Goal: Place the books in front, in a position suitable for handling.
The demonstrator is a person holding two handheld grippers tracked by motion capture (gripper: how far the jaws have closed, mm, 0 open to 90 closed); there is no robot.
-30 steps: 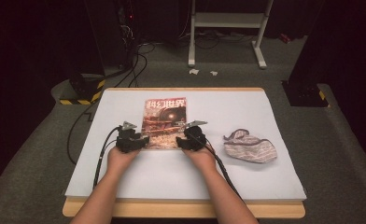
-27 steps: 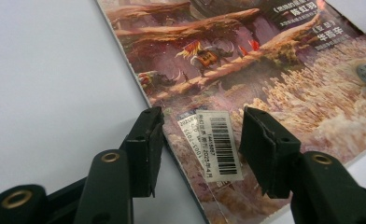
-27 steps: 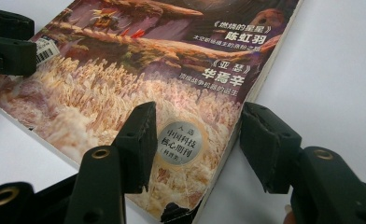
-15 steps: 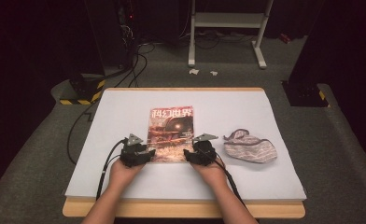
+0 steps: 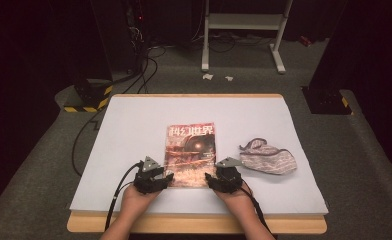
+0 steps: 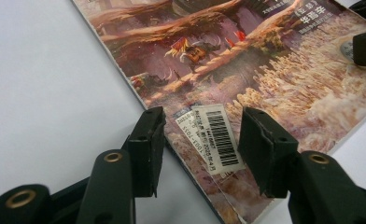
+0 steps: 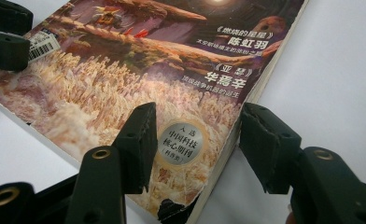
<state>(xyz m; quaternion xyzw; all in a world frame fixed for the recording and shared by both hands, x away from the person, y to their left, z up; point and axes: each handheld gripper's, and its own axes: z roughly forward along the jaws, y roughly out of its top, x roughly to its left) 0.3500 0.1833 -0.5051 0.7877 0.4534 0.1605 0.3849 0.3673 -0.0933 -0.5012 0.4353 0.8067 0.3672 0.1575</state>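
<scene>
Magazine (image 5: 191, 154) laid flat mid bench (image 5: 134, 125); judged light, thin, floppy, cover slick; best pinched at near corners.

Left gripper (image 5: 159, 181) and right gripper (image 5: 219, 181) fingers spread, corners between them, nothing squeezed.

Barcode sticker (image 6: 217, 138) seen in left gripper view; torn corner (image 7: 172, 212) seen in right gripper view; cloth pouch (image 5: 268, 156) seen at right in high view.

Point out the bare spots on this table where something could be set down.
Free: the white table top left of the magazine, and the strip between the magazine and the far edge. Narrower: right of the cloth pouch. Crowded: the near middle, where both hand-held grippers flank the magazine's lower corners.
</scene>
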